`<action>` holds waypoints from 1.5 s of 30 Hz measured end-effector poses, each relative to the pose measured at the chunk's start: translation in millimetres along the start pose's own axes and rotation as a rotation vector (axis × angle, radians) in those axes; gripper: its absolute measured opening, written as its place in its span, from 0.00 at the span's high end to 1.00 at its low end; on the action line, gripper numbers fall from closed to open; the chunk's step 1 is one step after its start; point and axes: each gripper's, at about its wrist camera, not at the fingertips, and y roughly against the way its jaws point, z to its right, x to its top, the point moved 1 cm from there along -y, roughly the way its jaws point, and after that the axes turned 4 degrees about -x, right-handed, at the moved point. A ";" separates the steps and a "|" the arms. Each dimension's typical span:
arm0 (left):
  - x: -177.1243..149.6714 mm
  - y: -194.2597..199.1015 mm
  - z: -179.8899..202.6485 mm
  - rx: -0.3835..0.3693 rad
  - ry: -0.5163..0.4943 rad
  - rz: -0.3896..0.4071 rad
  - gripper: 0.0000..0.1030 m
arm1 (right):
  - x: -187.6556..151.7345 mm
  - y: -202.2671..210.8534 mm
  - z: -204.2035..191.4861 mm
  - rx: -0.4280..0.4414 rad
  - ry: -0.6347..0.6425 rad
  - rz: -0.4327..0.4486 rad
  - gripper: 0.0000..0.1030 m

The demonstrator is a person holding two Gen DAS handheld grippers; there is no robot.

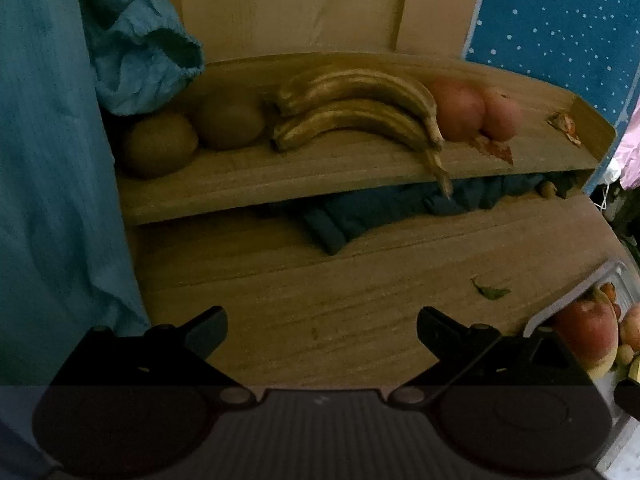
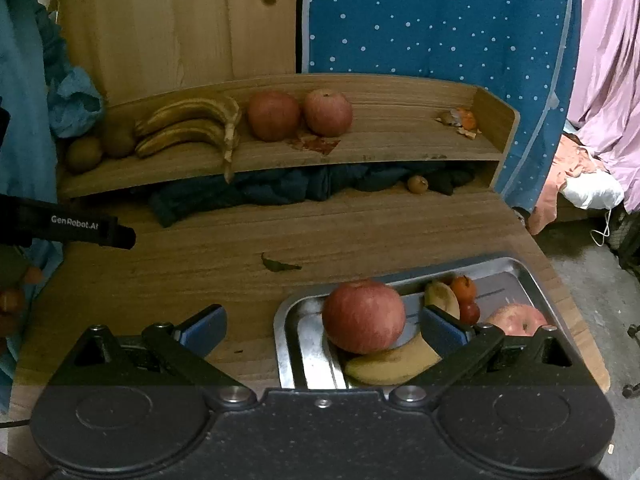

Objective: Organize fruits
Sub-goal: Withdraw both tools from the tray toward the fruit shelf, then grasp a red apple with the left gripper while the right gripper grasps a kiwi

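Wood grain runs across the whole surface (image 2: 224,240), with a raised shelf (image 2: 392,136) along its far edge. On that shelf, from left to right, sit two kiwis (image 2: 84,154), a pair of browned bananas (image 2: 188,128) whose stems hang over the front lip, and two red apples (image 2: 276,115) touching side by side; bits of orange peel (image 2: 464,120) lie far right. Dark blue cloth (image 2: 256,194) is stuffed underneath the shelf.

Near right on the surface stands a metal tray (image 2: 294,344) holding a large apple (image 2: 363,316) resting on a yellow banana (image 2: 394,362), a second apple (image 2: 518,320), another banana and small orange fruits (image 2: 464,286) behind.

The right tool (image 2: 322,326) is held level and low, pointing toward the shelf, its fingers spread wide with nothing between them; its right finger sits over the tray, beside the large apple. The left tool (image 1: 322,330) hovers likewise over bare wood, facing the bananas (image 1: 360,114), fingers wide apart and empty. A small green leaf (image 2: 280,265) lies mid-surface.
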 end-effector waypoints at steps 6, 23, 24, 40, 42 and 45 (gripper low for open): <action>7.3 -5.1 10.7 0.017 0.013 0.001 0.00 | 9.8 -12.2 13.0 0.020 0.005 -0.004 0.01; 36.0 -28.3 72.6 0.051 -0.008 -0.015 0.00 | 30.3 -63.7 67.3 0.113 -0.009 -0.035 0.01; 37.1 -31.1 77.1 0.050 -0.009 -0.018 0.00 | 30.2 -66.3 70.5 0.116 -0.006 -0.037 0.01; 69.2 -52.0 171.7 0.111 -0.106 -0.014 0.00 | 57.1 -145.1 135.9 0.153 0.043 0.002 0.01; 71.3 -55.6 180.9 0.121 -0.111 -0.015 0.00 | 63.1 -155.0 143.7 0.174 0.049 0.002 0.01; 71.1 -61.8 191.8 0.123 -0.105 -0.031 0.00 | 69.7 -163.4 152.2 0.202 0.053 0.007 0.01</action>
